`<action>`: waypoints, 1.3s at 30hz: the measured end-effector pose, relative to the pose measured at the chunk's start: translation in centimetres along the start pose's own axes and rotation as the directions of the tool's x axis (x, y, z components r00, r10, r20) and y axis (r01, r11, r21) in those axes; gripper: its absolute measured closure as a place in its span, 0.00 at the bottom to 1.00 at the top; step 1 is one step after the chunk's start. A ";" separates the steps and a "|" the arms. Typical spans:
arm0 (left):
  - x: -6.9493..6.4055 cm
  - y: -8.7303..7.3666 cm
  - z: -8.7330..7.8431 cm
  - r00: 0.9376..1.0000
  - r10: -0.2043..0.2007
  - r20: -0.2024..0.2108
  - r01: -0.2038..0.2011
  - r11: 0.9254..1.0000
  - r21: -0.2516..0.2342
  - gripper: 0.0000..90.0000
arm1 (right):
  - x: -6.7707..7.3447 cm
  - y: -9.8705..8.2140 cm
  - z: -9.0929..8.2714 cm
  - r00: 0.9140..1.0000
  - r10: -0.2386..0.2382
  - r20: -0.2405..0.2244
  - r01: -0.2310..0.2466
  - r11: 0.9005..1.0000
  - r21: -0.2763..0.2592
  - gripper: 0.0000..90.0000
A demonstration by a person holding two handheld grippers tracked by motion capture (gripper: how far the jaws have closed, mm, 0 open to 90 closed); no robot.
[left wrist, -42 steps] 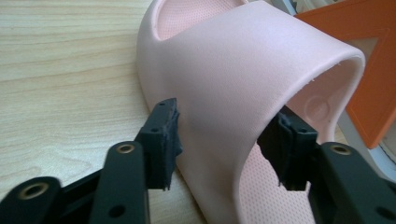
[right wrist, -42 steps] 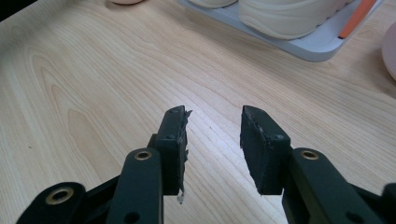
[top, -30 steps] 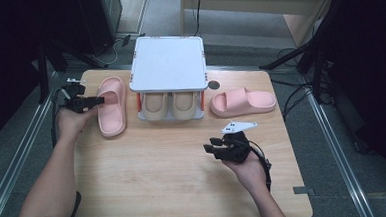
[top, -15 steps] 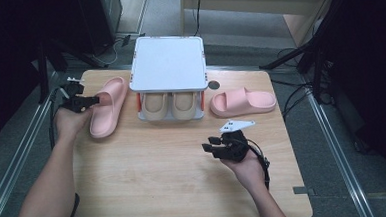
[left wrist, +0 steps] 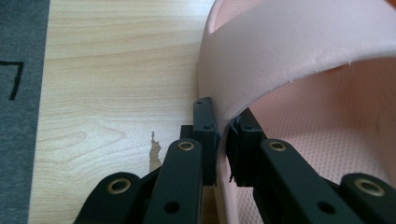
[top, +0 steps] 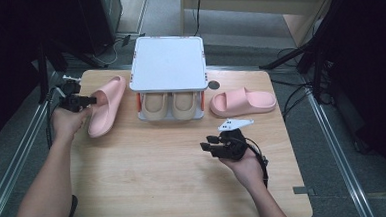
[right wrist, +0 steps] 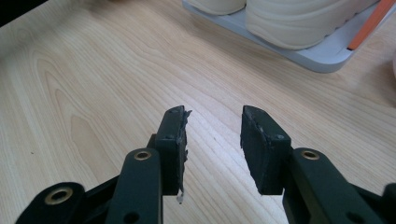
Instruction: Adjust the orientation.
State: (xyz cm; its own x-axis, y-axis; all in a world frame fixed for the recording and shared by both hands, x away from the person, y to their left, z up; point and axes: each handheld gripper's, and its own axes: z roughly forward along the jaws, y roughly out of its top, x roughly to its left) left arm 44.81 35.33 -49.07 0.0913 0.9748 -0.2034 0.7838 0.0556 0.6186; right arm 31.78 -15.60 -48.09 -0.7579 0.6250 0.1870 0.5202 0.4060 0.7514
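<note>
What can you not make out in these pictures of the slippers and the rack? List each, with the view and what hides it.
- Beige slippers, high view: the rack top covers all but their front ends.
- Left pink slipper, left gripper view: the picture's edges cut off most of it; the left gripper, just closing, pinches its strap.
- Right gripper, high view: jaws too small to judge.
- Round mark on the table: too small to identify.

My worktop (top: 149,181) is a pale wooden board with rounded corners. A small grey shoe rack (top: 167,65) stands at its far edge, flat lid on top, with a pair of beige slippers (top: 171,103) on its lower tray. A pink slipper (top: 105,112) lies slanted to the left of the rack, and a second pink slipper (top: 242,101) lies crosswise to the right. A dark round hole (top: 213,85) sits just beside the rack.
</note>
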 end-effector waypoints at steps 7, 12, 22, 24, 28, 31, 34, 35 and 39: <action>-0.2 0.9 -1.1 1.000 -0.006 -0.030 0.007 1.000 0.008 0.93 | -0.2 0.4 0.0 1.000 -0.007 -0.009 0.006 1.000 -0.012 0.69; -0.6 2.0 -2.1 1.000 -0.014 -0.028 0.014 1.000 0.015 0.92 | -0.2 0.8 0.4 1.000 -0.013 -0.022 0.013 1.000 -0.007 0.68; -1.5 4.3 -3.8 0.999 -0.016 -0.049 0.018 1.000 0.022 0.92 | 0.0 1.2 0.9 0.999 -0.027 -0.041 0.027 1.000 -0.003 0.68; -1.7 4.9 -4.3 0.999 -0.026 -0.044 0.027 0.999 0.024 0.92 | 0.0 1.3 1.0 0.999 -0.029 -0.043 0.028 1.000 -0.004 0.68; -2.4 6.2 -5.4 0.999 -0.013 -0.047 0.013 1.000 0.012 0.92 | 0.1 1.4 1.0 0.999 -0.026 -0.044 0.026 1.000 0.000 0.68; -3.0 7.3 -6.3 0.999 -0.004 -0.043 0.004 1.000 -0.005 0.92 | 0.0 1.4 1.0 0.998 -0.027 -0.049 0.027 1.000 -0.007 0.69; -3.6 8.5 -7.3 0.999 0.003 -0.041 -0.003 1.000 -0.017 0.92 | 0.0 1.5 1.0 0.999 -0.020 -0.048 0.020 1.000 -0.008 0.69; -3.9 9.0 -7.6 0.999 0.006 -0.041 -0.007 1.000 -0.019 0.92 | 0.0 1.5 1.0 0.999 -0.022 -0.046 0.022 1.000 -0.009 0.68; -5.4 10.7 -8.7 0.999 0.025 -0.045 -0.026 0.999 -0.028 0.92 | 0.0 1.5 1.0 0.999 -0.020 -0.044 0.019 1.000 -0.010 0.68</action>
State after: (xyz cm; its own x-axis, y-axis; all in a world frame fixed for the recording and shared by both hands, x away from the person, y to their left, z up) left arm 47.35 32.55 -34.70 0.0830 0.9847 -0.1532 0.7634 0.0360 0.6450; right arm 32.95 -14.38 -47.62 -0.7847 0.5867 0.2000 0.5016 0.4116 0.7609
